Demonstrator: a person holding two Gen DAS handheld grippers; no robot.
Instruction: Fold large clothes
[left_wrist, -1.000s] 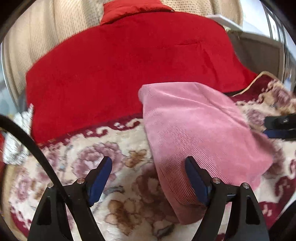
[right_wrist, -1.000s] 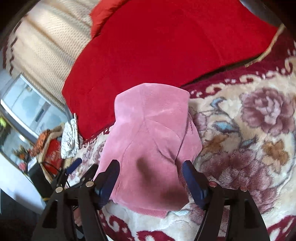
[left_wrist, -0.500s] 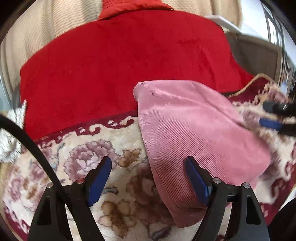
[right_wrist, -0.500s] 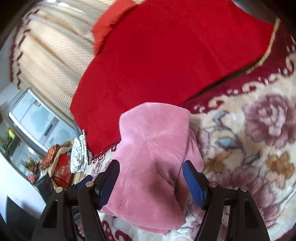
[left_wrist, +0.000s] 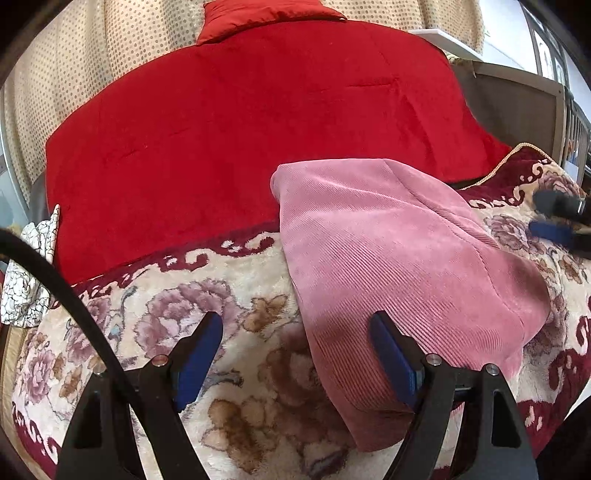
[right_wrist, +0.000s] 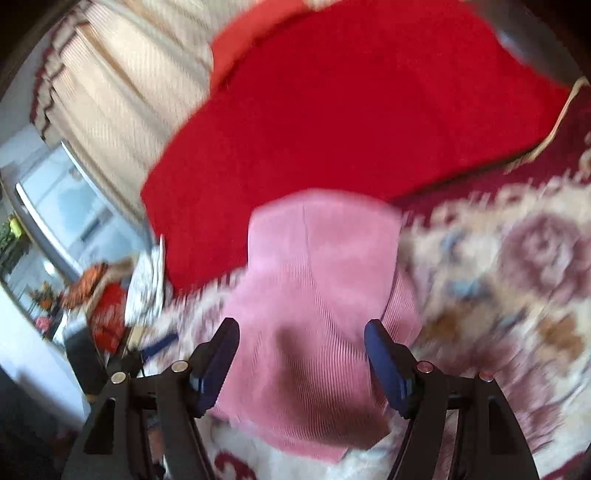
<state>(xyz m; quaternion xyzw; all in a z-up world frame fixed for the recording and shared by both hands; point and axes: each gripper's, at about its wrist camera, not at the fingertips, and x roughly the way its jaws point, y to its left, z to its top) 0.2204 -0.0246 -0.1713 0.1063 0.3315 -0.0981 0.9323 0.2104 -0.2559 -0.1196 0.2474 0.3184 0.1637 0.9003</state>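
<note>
A pink corduroy garment (left_wrist: 391, 258) lies folded into a compact rectangle on a floral blanket (left_wrist: 192, 295). It also shows in the blurred right wrist view (right_wrist: 314, 302). My left gripper (left_wrist: 295, 347) is open and empty, hovering at the garment's near left edge. My right gripper (right_wrist: 301, 354) is open and empty, above the garment's near end. The right gripper's tips also show at the far right of the left wrist view (left_wrist: 561, 218).
A large red blanket (left_wrist: 258, 122) lies behind the garment, with a red pillow (left_wrist: 266, 11) and beige curtain (left_wrist: 74, 66) beyond. A white patterned cloth (left_wrist: 26, 269) hangs at the left edge. A wooden bed frame (left_wrist: 517, 107) stands back right.
Both grippers stayed open and empty. The left wrist view barely shifted. The right gripper is moving quickly, its view now blurred and swung, with the garment a little further away.
</note>
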